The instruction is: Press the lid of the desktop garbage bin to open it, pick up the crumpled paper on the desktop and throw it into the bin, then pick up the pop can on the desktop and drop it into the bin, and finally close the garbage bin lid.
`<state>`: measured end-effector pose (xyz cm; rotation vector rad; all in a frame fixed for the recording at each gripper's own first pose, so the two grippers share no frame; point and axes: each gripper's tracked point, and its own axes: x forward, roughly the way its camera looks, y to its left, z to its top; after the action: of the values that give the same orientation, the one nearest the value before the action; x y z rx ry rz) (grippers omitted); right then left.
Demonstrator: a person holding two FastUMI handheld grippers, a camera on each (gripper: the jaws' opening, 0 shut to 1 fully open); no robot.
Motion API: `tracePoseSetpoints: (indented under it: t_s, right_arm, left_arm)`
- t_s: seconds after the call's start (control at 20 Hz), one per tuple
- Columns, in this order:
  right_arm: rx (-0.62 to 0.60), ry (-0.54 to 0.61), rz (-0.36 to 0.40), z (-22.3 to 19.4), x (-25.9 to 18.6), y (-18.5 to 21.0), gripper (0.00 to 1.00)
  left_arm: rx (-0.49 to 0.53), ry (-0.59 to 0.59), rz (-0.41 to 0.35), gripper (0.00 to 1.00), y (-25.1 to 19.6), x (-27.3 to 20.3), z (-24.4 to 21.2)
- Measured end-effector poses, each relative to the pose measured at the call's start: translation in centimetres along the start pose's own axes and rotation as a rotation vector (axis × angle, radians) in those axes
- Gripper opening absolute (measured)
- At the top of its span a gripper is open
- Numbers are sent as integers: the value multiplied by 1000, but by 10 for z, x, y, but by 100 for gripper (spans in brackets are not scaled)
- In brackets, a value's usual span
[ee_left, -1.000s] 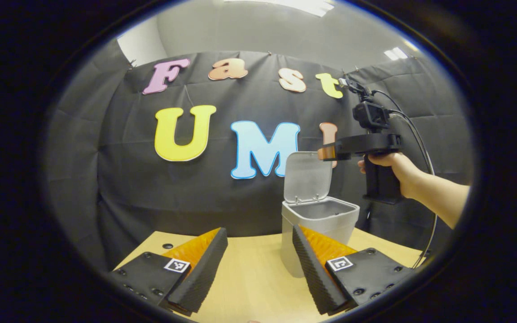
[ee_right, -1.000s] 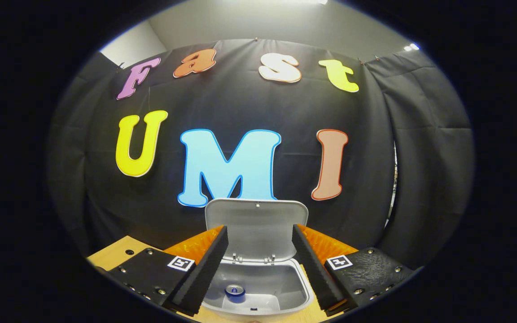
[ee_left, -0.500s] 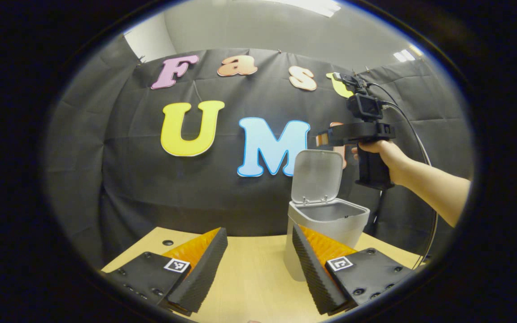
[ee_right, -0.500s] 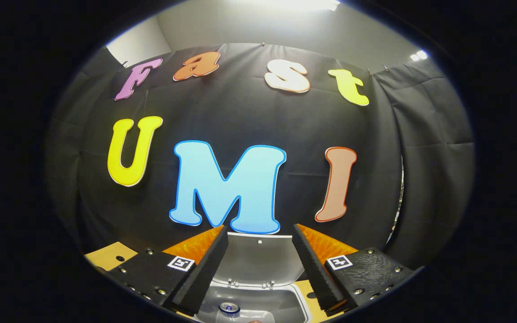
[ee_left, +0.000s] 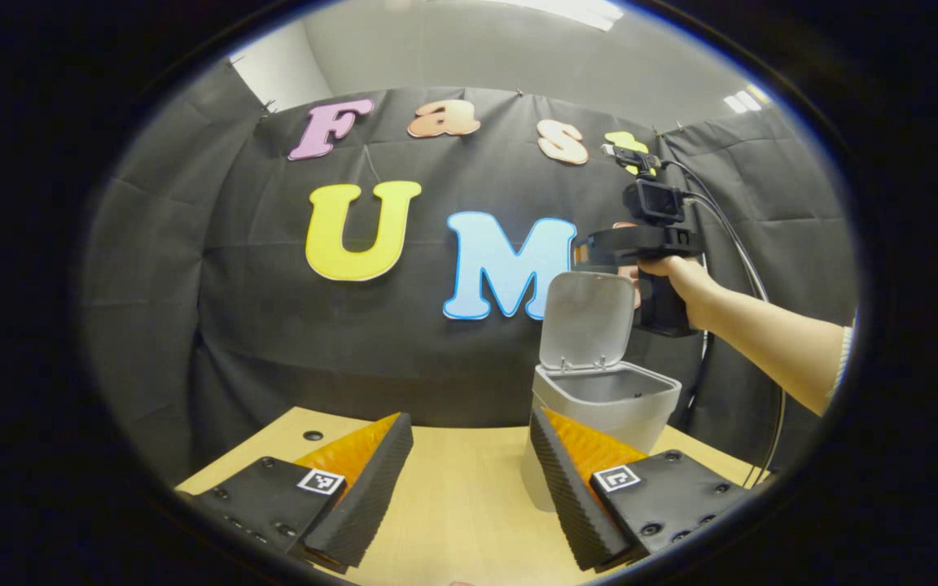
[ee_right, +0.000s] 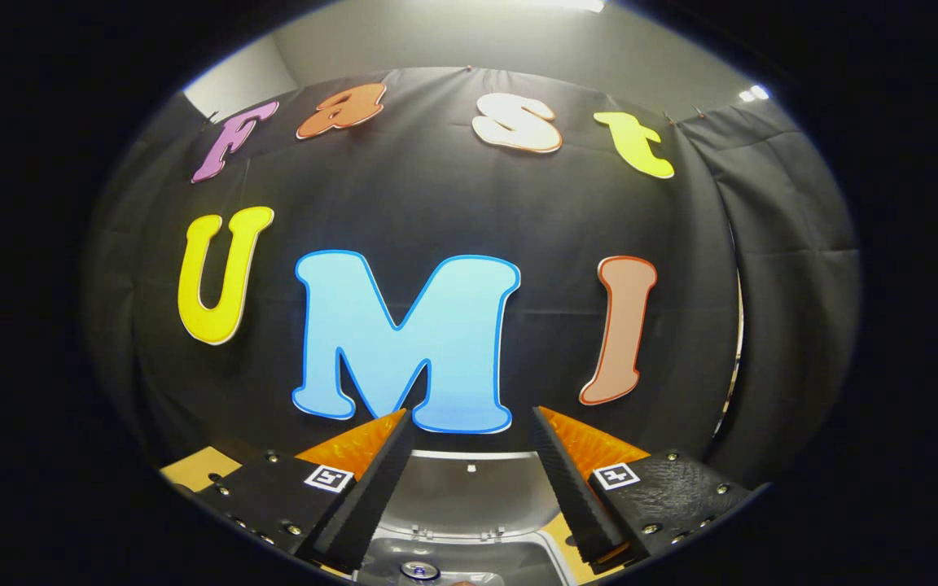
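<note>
The grey desktop bin (ee_left: pixel 603 407) stands on the wooden table (ee_left: pixel 453 505) with its lid (ee_left: pixel 587 319) upright and open. My left gripper (ee_left: pixel 469 488) hovers low over the table, open and empty, just left of the bin. A hand holds my right gripper (ee_left: pixel 599 254) above and behind the lid's top edge. In the right gripper view the right gripper (ee_right: pixel 469 488) is open and empty above the lid (ee_right: pixel 469 495). The pop can's top (ee_right: pixel 418 570) lies inside the bin (ee_right: pixel 534 561). The crumpled paper is hidden.
The black cloth wall hangs close behind the bin. The wooden table has a small hole (ee_left: pixel 313 435) near its far left corner. A cable (ee_left: pixel 742 244) runs from the right gripper down past the forearm (ee_left: pixel 770 342).
The right gripper has risen and moved back from over the bin opening to above the raised lid. The left gripper has drifted slightly left. The lid has stayed open.
</note>
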<state>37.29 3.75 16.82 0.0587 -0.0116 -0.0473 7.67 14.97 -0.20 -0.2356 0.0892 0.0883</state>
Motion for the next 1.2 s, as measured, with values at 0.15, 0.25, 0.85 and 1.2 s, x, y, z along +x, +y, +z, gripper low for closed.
tracePoseSetpoints:
  t_s: [0.15,0.25,0.85,1.2]
  right_arm:
    - [6,35,12,-11,2,2,91]
    - [24,34,22,-11,0,0,92]
    - [107,48,69,-24,-36,-1,92]
    - [118,20,82,-36,-70,-4,92]
  left_arm:
    - [1,0,15,95,3,-1,1]
    - [6,3,19,95,2,-2,-1]
    - [12,-1,9,95,-20,-19,-4]
    - [5,-13,4,95,-26,-25,-4]
